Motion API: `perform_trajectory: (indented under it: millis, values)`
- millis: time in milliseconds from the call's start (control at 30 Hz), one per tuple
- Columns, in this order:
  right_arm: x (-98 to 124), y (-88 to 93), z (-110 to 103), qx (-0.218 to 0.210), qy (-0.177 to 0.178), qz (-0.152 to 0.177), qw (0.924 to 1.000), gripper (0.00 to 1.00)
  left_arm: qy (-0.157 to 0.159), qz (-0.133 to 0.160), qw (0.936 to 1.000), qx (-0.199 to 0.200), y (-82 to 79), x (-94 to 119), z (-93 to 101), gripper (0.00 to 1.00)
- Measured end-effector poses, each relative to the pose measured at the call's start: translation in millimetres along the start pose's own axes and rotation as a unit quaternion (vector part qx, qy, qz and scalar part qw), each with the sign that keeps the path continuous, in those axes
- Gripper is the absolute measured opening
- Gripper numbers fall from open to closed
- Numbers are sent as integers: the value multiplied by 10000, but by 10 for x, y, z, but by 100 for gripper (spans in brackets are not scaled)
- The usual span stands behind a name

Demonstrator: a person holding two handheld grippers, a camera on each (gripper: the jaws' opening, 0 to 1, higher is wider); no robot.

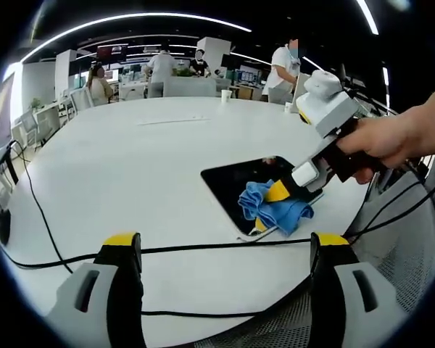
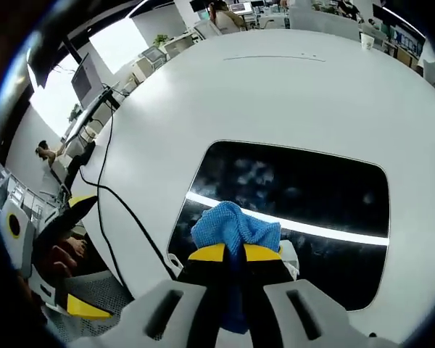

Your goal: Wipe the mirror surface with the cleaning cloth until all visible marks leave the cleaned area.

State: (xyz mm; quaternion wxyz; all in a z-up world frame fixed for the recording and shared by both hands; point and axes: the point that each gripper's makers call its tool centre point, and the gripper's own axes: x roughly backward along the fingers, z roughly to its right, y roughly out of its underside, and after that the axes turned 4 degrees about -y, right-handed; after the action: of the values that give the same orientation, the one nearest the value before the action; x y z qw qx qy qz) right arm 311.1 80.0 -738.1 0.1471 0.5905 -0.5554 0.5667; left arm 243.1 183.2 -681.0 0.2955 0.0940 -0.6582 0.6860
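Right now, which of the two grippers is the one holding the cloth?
The right gripper: its yellow-tipped jaws are pinched on the blue cloth over the mirror. The left gripper stands wide open, back from the mirror, holding nothing.

Long ceiling light strips [image 1: 130, 18] are glowing over an open office; people [image 1: 283, 69] are standing beyond the white tabletop's [image 1: 130, 167] far edge, among desks.

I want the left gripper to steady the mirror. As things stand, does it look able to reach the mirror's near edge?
Probably yes. The left gripper is open, with bare table and a thin cable before the mirror.
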Motion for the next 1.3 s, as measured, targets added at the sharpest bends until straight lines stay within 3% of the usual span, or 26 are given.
perform_trajectory:
  millis: [733,1300]
  values:
    - [-150,-78,-181,306,-64,22,9995,2,24,-21,10000,-64,12,-7,2,96]
    - [-124,-81,-225,519,-81,16,9986,1,10,-30,10000,-85,12,1,2,96]
